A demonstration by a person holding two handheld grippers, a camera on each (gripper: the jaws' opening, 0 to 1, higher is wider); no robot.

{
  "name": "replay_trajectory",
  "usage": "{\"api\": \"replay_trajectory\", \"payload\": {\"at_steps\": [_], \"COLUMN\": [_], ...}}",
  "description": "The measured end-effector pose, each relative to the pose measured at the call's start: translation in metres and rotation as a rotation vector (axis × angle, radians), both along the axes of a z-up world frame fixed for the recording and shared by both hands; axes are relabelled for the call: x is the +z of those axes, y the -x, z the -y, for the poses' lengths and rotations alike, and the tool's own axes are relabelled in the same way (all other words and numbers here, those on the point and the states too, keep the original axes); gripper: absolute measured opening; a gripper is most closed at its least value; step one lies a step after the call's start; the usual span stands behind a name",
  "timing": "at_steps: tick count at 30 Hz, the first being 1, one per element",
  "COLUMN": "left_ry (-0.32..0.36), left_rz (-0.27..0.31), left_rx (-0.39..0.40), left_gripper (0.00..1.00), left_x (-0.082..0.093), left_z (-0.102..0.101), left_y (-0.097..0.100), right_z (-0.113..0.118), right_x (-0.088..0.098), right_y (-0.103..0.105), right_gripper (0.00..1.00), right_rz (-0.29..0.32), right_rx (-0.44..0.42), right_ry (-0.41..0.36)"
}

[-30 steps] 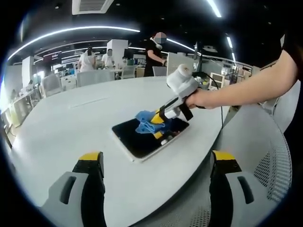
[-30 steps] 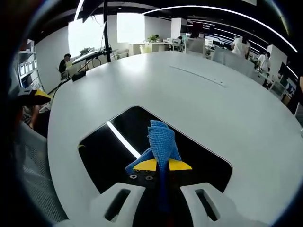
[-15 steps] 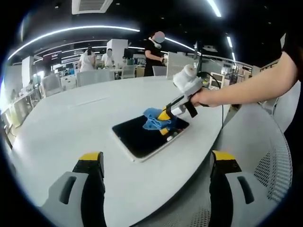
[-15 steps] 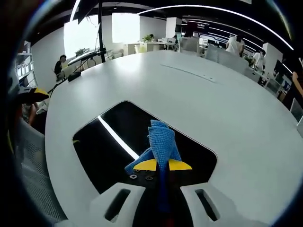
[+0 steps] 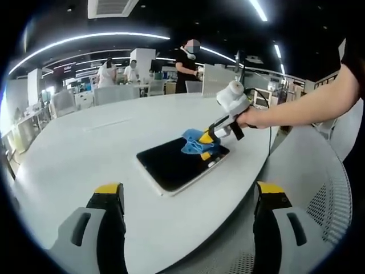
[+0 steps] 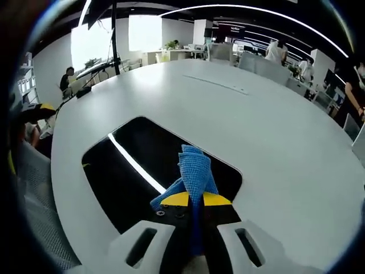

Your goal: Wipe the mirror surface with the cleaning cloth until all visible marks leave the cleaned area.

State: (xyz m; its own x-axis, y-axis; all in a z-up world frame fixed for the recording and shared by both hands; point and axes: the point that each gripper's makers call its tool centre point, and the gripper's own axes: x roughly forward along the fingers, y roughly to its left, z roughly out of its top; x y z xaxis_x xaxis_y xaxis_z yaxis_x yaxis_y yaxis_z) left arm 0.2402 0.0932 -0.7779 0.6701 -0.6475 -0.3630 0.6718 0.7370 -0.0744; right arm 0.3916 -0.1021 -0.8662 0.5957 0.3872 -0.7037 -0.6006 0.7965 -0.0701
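Blue microfibre, folded into a thick wad, is what we have clamped between the closed yellow-tipped jaws of our right gripper (image 6: pixel 191 198); the cleaning cloth (image 6: pixel 195 171) sticks out forward past the tips and rests on the mirror (image 6: pixel 128 182). The mirror lies flat on the round white table (image 6: pixel 274 131), a dark glossy rectangle with rounded corners and a thin pale edge, reflecting a ceiling light as a bright streak.

In the left gripper view the right gripper (image 5: pixel 212 135) sits at the mirror's (image 5: pixel 171 165) far right corner with the cloth (image 5: pixel 197 144) bunched there, so nearly all the glass stretches away from the cloth along the mirror's long axis, toward the left gripper. We judge the next stroke must run along that axis.

Our left gripper (image 5: pixel 188 228) hangs off the mirror's near side, jaws spread wide, holding nothing; the right is plainly the working hand.

We cannot make out any marks on the glass.
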Motion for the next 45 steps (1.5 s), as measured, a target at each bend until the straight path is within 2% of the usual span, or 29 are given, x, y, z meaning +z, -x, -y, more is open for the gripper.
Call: {"api": "replay_trajectory", "payload": {"at_steps": [2, 12, 30, 39, 45], "left_ry": [0.028, 0.010, 0.005, 0.003, 0.008], "left_rz": [0.002, -0.009, -0.012, -0.009, -0.007], "left_rx": [-0.003, 0.002, 0.000, -0.003, -0.004], "left_gripper": [0.95, 0.95, 0.95, 0.95, 0.94], "left_x": [0.003, 0.000, -0.001, 0.000, 0.000], "left_z": [0.002, 0.001, 0.000, 0.000, 0.000], "left_y": [0.000, 0.000, 0.000, 0.000, 0.001], "right_z": [0.003, 0.019, 0.026, 0.026, 0.023], "right_x": [0.000, -0.001, -0.001, -0.001, -0.001], "right_y": [0.000, 0.000, 0.002, 0.003, 0.007], "right_gripper": [0.00, 0.00, 0.00, 0.00, 0.01], "right_rz": [-0.001, -0.001, 0.003, -0.068, -0.058], "right_rx": [-0.005, -0.019, -0.039, -0.085, -0.060], "right_ry": [0.001, 0.016, 0.019, -0.023, 0.016]}}
